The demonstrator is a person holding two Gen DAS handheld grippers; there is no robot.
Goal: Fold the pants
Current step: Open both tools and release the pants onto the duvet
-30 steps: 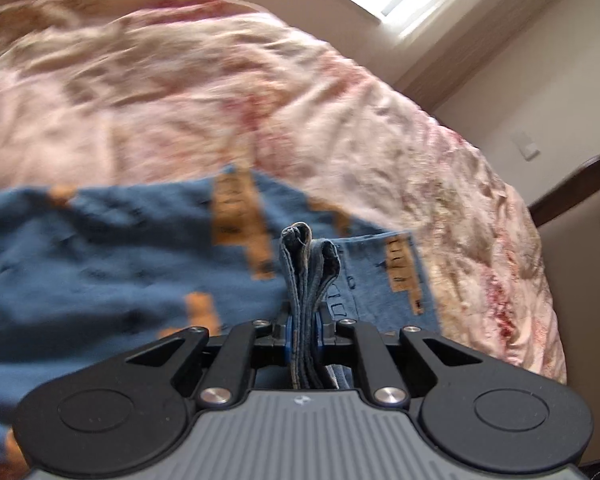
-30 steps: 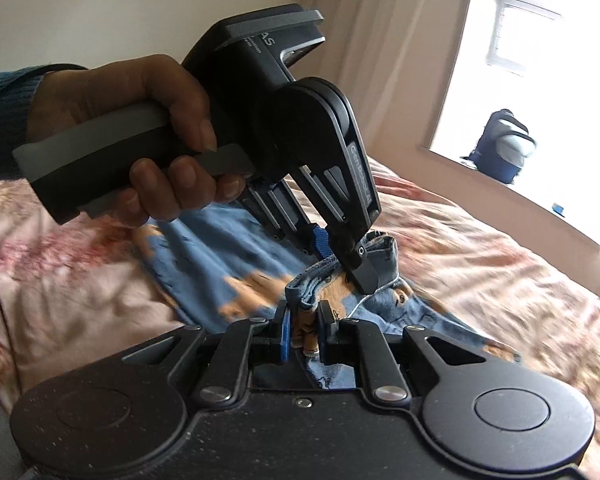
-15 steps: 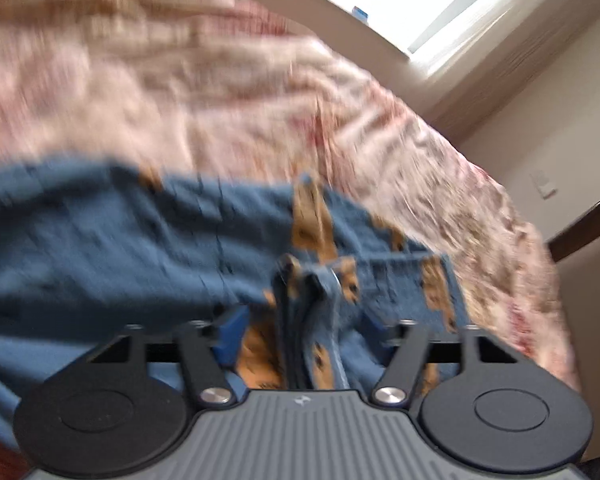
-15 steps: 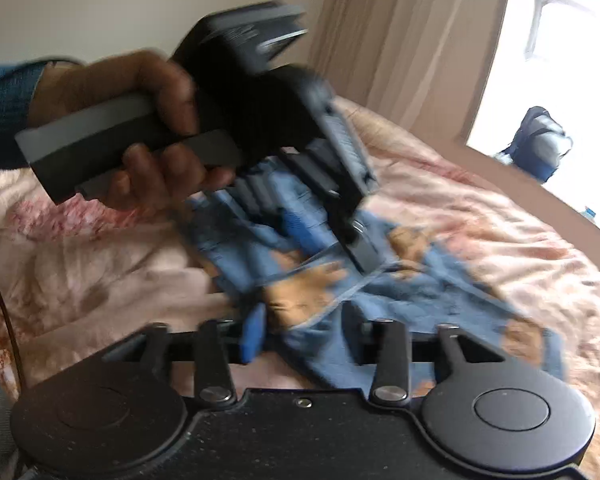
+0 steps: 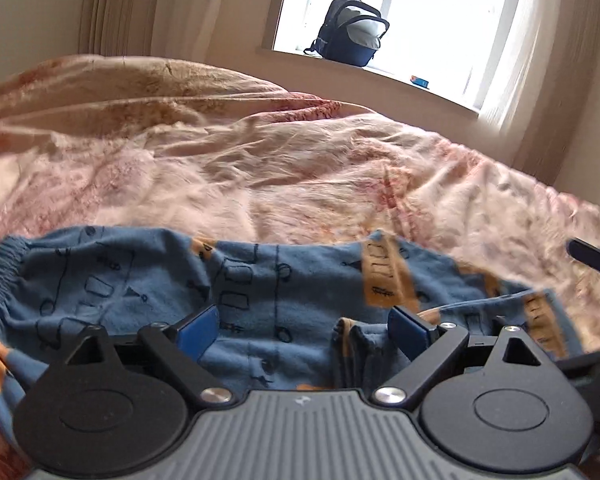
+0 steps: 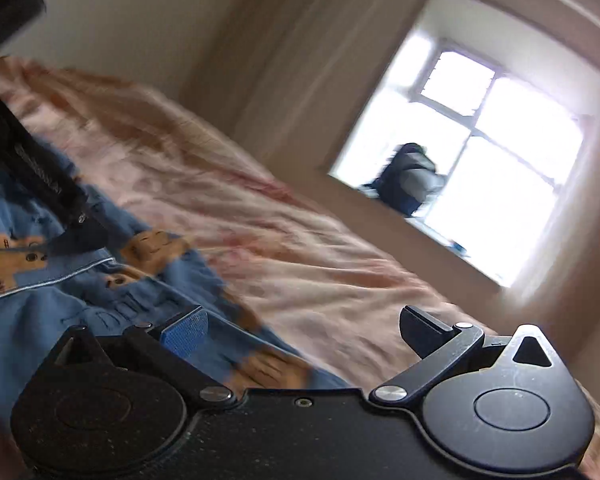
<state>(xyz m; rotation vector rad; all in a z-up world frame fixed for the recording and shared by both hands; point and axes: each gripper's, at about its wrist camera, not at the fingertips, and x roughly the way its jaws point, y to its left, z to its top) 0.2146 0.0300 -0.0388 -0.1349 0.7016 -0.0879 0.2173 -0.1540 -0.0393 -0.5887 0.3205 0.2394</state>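
The blue pants (image 5: 148,284) with orange bear prints lie folded on the pink floral bedspread (image 5: 260,168), elastic waistband at the left. My left gripper (image 5: 304,328) is open just above them, and a bunched fold of the cloth sits loose between its blue pads (image 5: 198,330). My right gripper (image 6: 304,328) is open and empty, tilted, over the pants' right edge (image 6: 100,292). The left gripper's dark body (image 6: 40,176) shows blurred at the left of the right wrist view.
A dark backpack (image 5: 350,32) and a small blue item (image 5: 420,81) sit on the sill of a bright window beyond the bed. Curtains hang on both sides. The bedspread stretches wide past the pants (image 6: 300,248).
Both grippers were shut on the pants' bunched hems a second ago. Both have opened, let go of the cloth and lifted or swung away; the pants now lie on the bed.
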